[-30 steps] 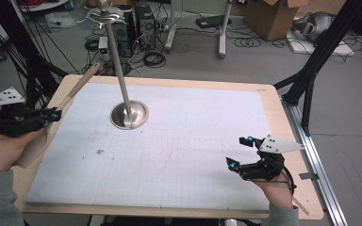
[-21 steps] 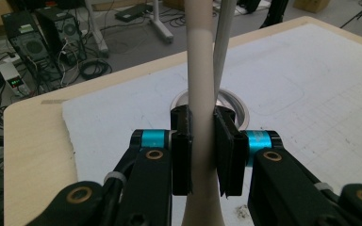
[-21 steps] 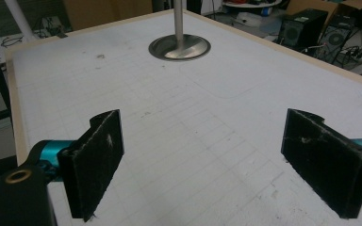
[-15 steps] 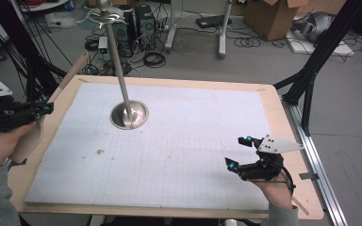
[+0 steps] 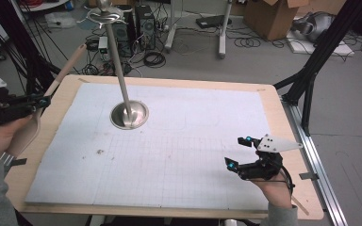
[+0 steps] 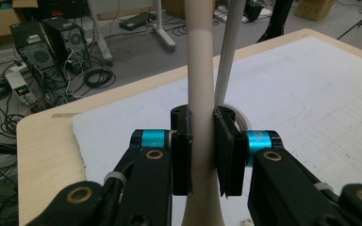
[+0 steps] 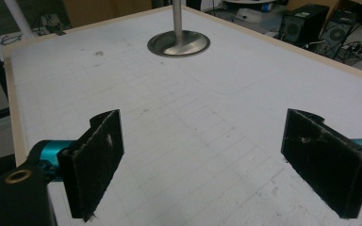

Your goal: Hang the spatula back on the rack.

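My left gripper (image 5: 41,100) hovers at the table's left edge, shut on a long beige stick-like tool (image 5: 68,66). The tool slants up and away over the edge and widens into a flat blade (image 5: 26,134) below my hand. In the left gripper view the pads (image 6: 183,155) clamp the beige shaft (image 6: 201,56) from both sides. A metal stand with a round base (image 5: 129,115) and a thin pole (image 5: 115,56) rises from the white mat (image 5: 179,155). My right gripper (image 5: 237,151) rests near the front right, open, with nothing between its pads (image 7: 96,160). The stand's base (image 7: 179,44) lies far ahead of it.
The wooden tabletop (image 5: 283,122) rims the mat. Beyond the far edge the floor holds computer cases (image 5: 134,23), tangled cables (image 5: 153,59) and a cardboard box (image 5: 273,16). Black frame legs (image 5: 311,70) stand at the right, and a metal rail (image 5: 318,160) runs along that side.
My left hand has risen and drifted left, and the beige tool went with it, so its far tip now stands higher over the table's edge. The right gripper has kept still.
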`<action>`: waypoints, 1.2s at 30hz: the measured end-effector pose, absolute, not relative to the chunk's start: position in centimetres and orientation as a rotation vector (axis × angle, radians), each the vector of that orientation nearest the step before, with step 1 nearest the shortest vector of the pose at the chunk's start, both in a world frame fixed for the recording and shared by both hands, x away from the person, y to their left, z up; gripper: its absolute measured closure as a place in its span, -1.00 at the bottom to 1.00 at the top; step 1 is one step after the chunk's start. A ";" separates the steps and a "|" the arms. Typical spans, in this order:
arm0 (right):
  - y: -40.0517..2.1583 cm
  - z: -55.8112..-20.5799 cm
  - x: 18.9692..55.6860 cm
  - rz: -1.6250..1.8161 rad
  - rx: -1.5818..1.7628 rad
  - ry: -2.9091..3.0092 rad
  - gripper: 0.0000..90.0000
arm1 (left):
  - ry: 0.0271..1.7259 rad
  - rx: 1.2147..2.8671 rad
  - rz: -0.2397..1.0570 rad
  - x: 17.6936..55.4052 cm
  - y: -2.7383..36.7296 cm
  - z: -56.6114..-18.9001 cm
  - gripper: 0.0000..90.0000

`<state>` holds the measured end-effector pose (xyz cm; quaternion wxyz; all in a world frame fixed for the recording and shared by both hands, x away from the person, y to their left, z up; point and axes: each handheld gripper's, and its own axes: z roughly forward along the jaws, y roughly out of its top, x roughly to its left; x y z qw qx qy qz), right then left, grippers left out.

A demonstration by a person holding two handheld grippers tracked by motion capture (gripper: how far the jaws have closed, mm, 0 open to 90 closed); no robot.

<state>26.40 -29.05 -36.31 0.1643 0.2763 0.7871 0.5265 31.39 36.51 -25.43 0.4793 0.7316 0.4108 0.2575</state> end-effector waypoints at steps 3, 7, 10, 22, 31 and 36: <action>-29.0 -36.3 26.4 1.497 0.790 2.250 -0.72 | 0.994 1.765 0.638 31.2 36.5 -25.1 0.73; -29.2 -36.5 26.5 1.504 0.795 2.246 -0.72 | 0.992 1.761 0.649 31.1 36.5 -24.7 0.73; -29.3 -36.5 26.5 1.510 0.798 2.241 -0.72 | 0.994 1.762 0.654 31.1 36.7 -24.2 0.73; -29.4 -36.8 26.8 1.507 0.813 2.249 -0.72 | 0.973 1.749 0.688 30.6 37.0 -21.5 0.73; -29.6 -36.8 26.8 1.508 0.820 2.245 -0.72 | 0.974 1.724 0.685 30.2 37.2 -20.9 0.73; -29.5 -36.9 26.8 1.504 0.824 2.250 -0.72 | 0.950 1.704 0.657 30.5 37.1 -20.3 0.73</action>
